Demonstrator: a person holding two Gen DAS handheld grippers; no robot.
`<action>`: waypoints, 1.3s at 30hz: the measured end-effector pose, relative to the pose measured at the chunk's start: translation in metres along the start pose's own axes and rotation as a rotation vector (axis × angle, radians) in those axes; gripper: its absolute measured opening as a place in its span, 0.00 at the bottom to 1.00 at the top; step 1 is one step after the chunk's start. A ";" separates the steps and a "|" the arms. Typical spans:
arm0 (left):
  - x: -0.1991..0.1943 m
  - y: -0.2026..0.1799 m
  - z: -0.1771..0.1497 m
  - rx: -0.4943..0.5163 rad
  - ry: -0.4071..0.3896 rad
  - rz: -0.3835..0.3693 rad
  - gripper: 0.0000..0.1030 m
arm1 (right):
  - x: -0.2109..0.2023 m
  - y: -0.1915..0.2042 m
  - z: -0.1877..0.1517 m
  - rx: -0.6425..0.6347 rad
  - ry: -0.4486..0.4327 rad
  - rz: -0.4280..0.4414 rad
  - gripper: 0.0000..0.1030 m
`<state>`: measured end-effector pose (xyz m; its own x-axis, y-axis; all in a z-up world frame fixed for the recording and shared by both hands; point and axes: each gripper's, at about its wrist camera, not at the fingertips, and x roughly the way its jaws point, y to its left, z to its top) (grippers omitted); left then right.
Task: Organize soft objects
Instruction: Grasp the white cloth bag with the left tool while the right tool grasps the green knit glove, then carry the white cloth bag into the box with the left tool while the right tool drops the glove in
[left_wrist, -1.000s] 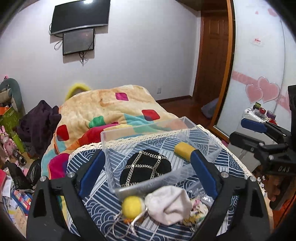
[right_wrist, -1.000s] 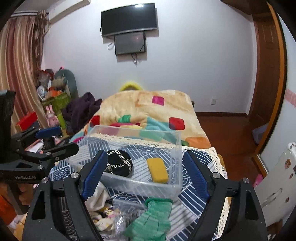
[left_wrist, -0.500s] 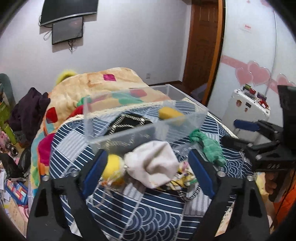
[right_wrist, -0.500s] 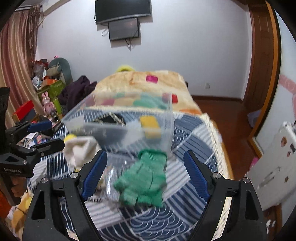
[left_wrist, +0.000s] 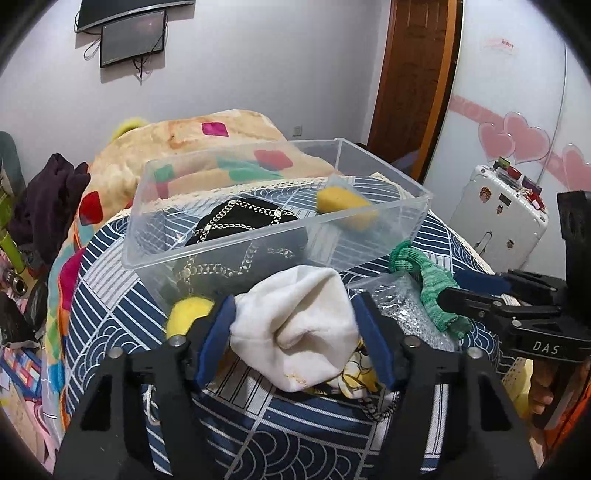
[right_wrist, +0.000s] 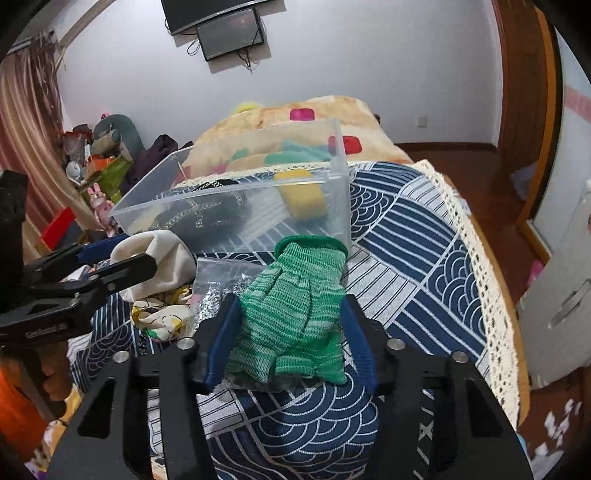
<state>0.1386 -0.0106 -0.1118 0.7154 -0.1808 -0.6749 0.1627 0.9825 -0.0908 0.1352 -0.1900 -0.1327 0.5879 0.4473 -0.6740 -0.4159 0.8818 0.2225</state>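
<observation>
1. Your left tongs (left_wrist: 295, 332) straddle the white cloth (left_wrist: 299, 325) at the near edge of the desk (left_wrist: 110, 295). The jaws are closing, and the blue pads look to be just meeting the cloth's sides; a firm grip is not yet evident.
2. Your right tongs (right_wrist: 291, 332) bracket the green glove (right_wrist: 295, 306), jaws closing, the glove between them. The pads sit at its edges, and whether they press is hard to tell.
3. The clear bin (left_wrist: 277, 206) stands just behind both items, already holding a black chain-trimmed piece (left_wrist: 240, 221) and a yellow sponge (left_wrist: 343, 206). It appears to be the collecting place, which explains why both pickups happen right in front of it.
4. A yellow ball (left_wrist: 184, 314), a plastic bag (right_wrist: 221, 284) and a patterned cloth (right_wrist: 159, 317) lie beside the glove and white cloth, still outside the bin.
5. Both tongs point steeply down, likely so the pads can pinch the soft items from their sides.
</observation>
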 end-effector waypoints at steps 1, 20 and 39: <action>0.000 0.000 0.000 0.004 -0.002 -0.002 0.54 | 0.001 -0.002 -0.002 0.010 0.009 0.016 0.40; -0.035 0.010 0.006 -0.021 -0.073 -0.063 0.14 | -0.018 0.010 0.010 -0.028 -0.071 -0.019 0.08; -0.076 0.001 0.027 0.005 -0.190 -0.066 0.14 | 0.010 -0.020 -0.003 0.086 0.054 0.052 0.21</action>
<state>0.1026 0.0025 -0.0410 0.8183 -0.2502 -0.5175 0.2165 0.9682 -0.1257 0.1470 -0.2036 -0.1458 0.5280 0.4865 -0.6961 -0.3826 0.8680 0.3164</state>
